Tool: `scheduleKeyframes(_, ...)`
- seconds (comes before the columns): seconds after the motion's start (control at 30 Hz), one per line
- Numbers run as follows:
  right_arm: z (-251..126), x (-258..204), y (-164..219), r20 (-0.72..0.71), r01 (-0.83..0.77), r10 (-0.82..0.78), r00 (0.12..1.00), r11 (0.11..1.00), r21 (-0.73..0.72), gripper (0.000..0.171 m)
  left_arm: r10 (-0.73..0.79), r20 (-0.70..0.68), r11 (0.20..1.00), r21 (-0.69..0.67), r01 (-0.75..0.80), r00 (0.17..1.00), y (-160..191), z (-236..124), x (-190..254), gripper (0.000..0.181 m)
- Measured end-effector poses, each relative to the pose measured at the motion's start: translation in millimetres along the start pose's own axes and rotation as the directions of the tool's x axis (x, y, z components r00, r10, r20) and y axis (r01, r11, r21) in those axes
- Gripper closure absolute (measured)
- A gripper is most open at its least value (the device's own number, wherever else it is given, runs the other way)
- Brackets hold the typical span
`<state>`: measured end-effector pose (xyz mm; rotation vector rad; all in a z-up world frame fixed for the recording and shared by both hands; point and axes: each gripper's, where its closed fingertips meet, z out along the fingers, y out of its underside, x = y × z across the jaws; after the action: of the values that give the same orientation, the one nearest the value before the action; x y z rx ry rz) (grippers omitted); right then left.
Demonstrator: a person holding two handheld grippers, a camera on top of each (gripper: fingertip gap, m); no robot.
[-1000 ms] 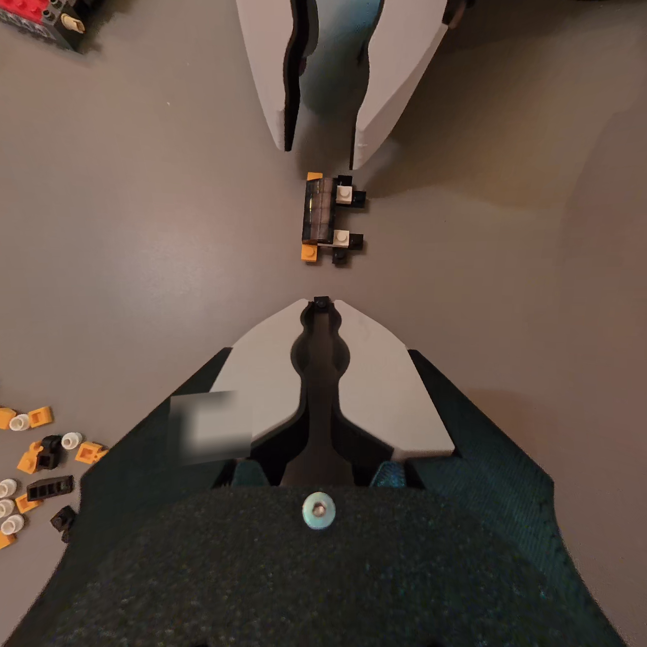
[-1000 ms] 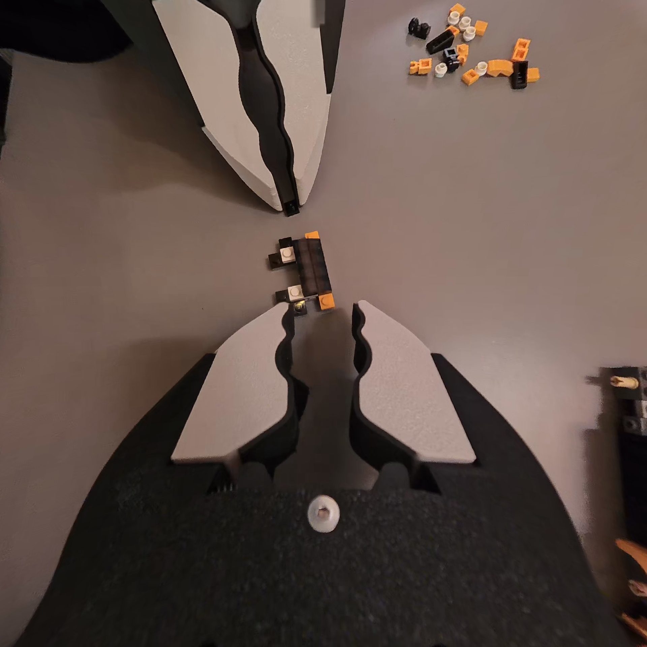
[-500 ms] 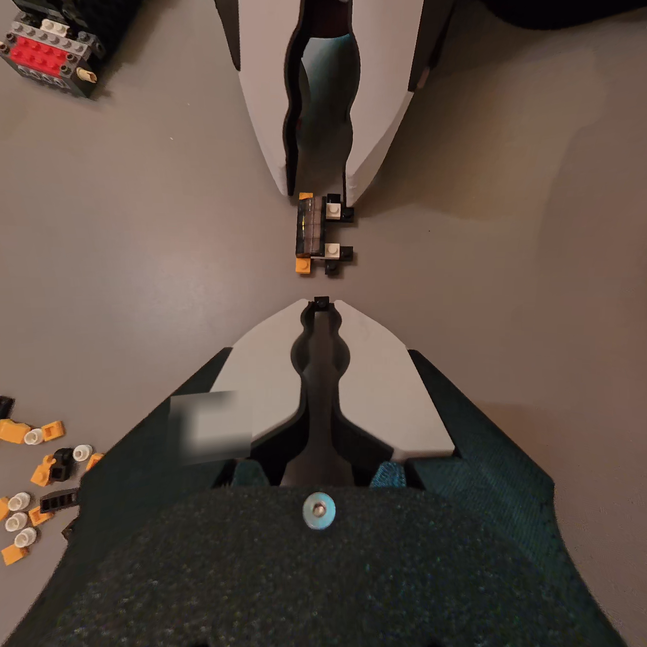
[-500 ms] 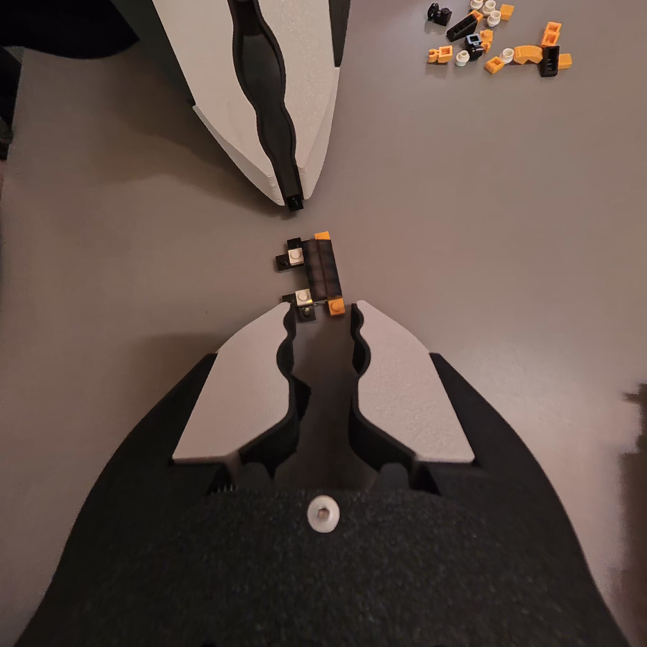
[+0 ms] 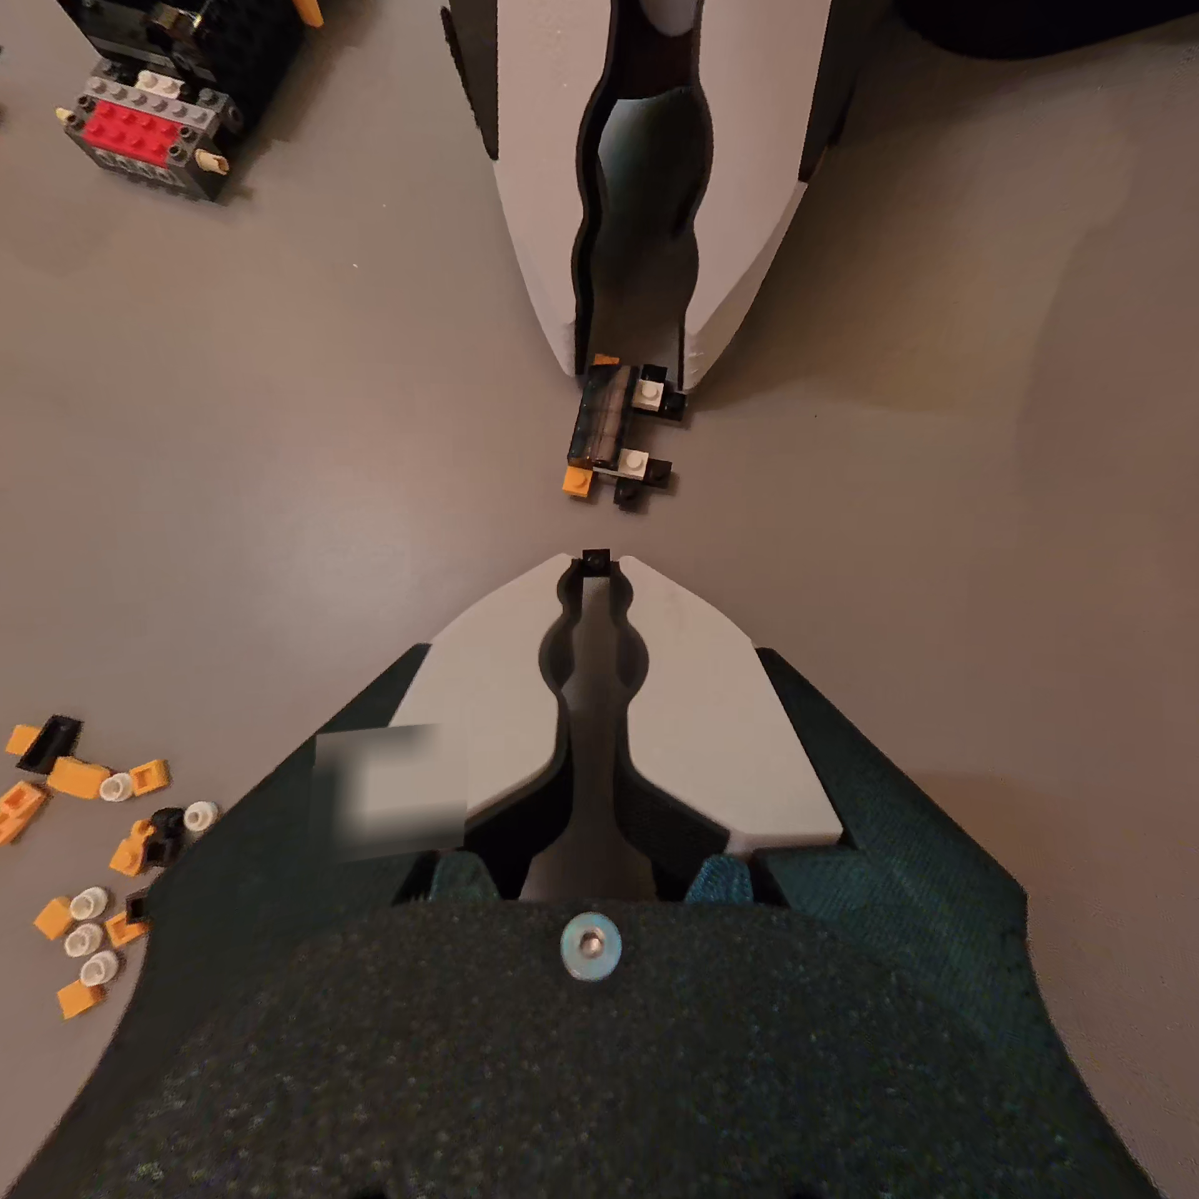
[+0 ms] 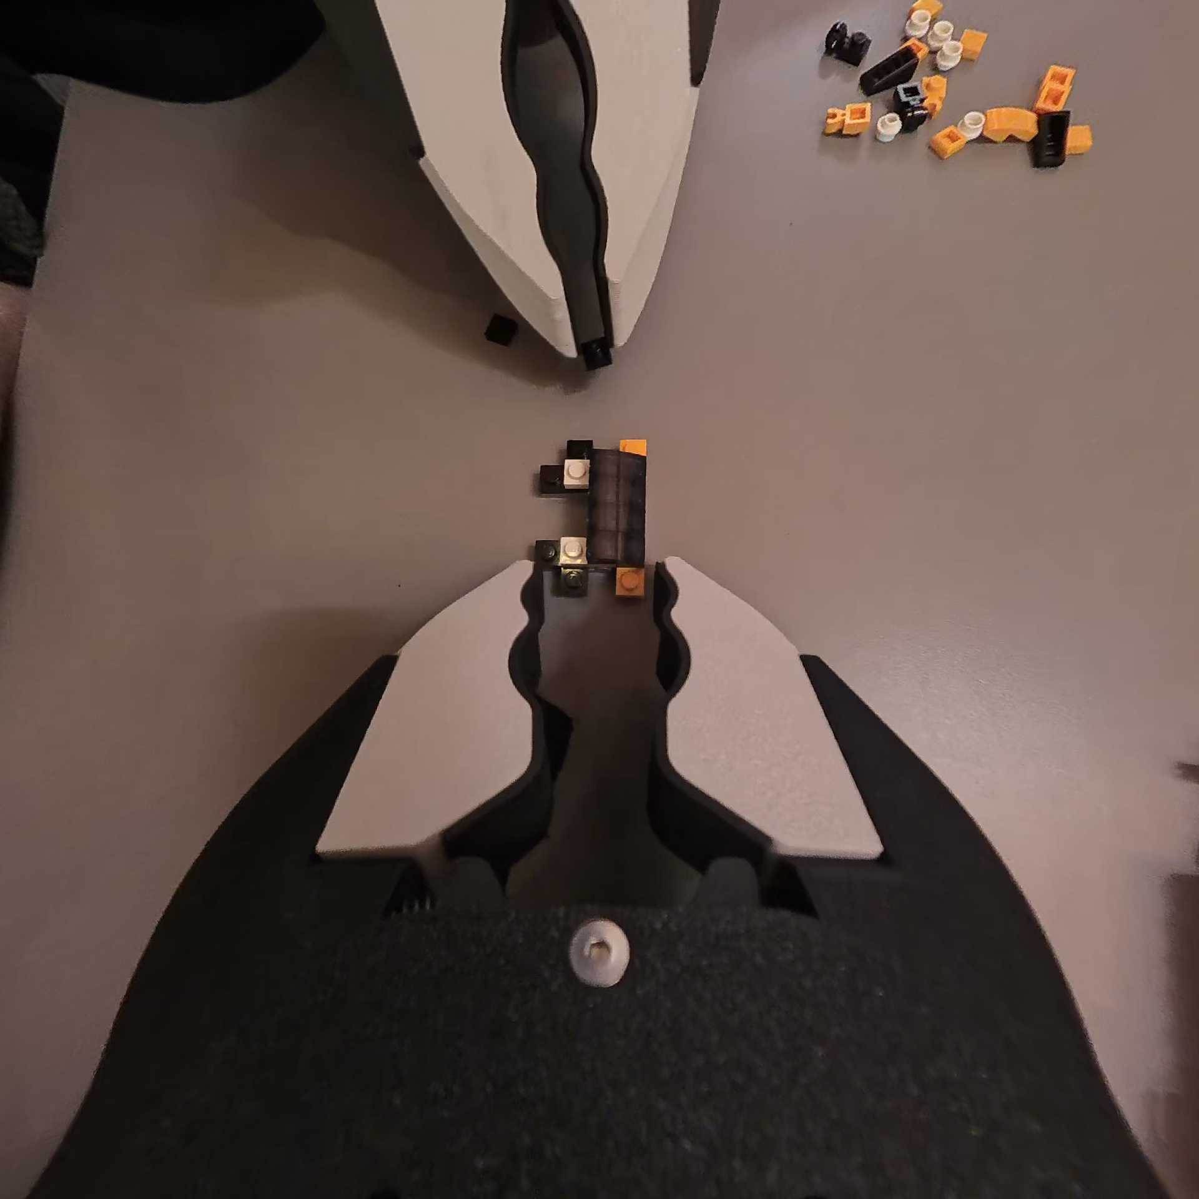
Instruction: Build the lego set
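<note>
Left wrist view, from its left edge: a scatter of loose pieces (image 5: 91,863) in orange, black and white lies on the grey table (image 5: 259,454), and a larger dark build with a red top (image 5: 146,130) stands in the far left corner. In the middle, the left gripper (image 5: 595,562) is closed narrow on a small black brick (image 5: 595,560) pinched at its very tips. Just ahead of it, apart from it, the small assembly (image 5: 616,431) of smoky, orange, white and black parts lies flat on the table. At its far end the right gripper (image 5: 628,373) stands with its jaws apart, their tips beside the assembly's end.

Right wrist view, left to right: a lone black piece (image 6: 501,328) sits just beside the left gripper (image 6: 597,353). The assembly (image 6: 606,512) reaches into the right gripper (image 6: 593,571), whose fingers flank its near end. The loose pieces (image 6: 954,91) lie far right.
</note>
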<state>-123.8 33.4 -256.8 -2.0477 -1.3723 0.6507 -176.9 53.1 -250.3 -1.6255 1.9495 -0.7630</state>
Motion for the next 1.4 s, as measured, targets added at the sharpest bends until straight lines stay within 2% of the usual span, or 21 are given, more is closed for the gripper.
scheduleKeyframes(0.2, 2.8, -1.3, -5.5, -0.010, 0.008, -0.008, 1.000, 1.000, -0.002, 0.133, 0.021, -0.040, 1.000, 0.024, -0.020, 0.999, -3.0, 4.8, 3.4, 0.174)
scheduleKeyframes(0.53, 11.7, -6.0, -7.8, 0.010, 0.048, -0.047, 0.999, 0.999, -0.022, 0.136, 0.067, -0.086, 0.997, 0.038, -0.064, 0.994, -12.5, 14.8, 10.3, 0.174)
scheduleKeyframes(1.0, 14.3, -8.2, -8.8, 0.018, 0.078, -0.078, 0.997, 0.996, -0.032, 0.137, 0.133, -0.114, 0.991, -0.008, -0.135, 0.985, -12.8, 18.0, 14.0, 0.174)
scheduleKeyframes(1.4, 14.6, -8.8, -9.1, 0.021, 0.080, -0.080, 0.997, 0.996, -0.028, 0.137, 0.129, -0.134, 0.991, -0.024, -0.134, 0.983, -10.6, 20.1, 16.3, 0.172)
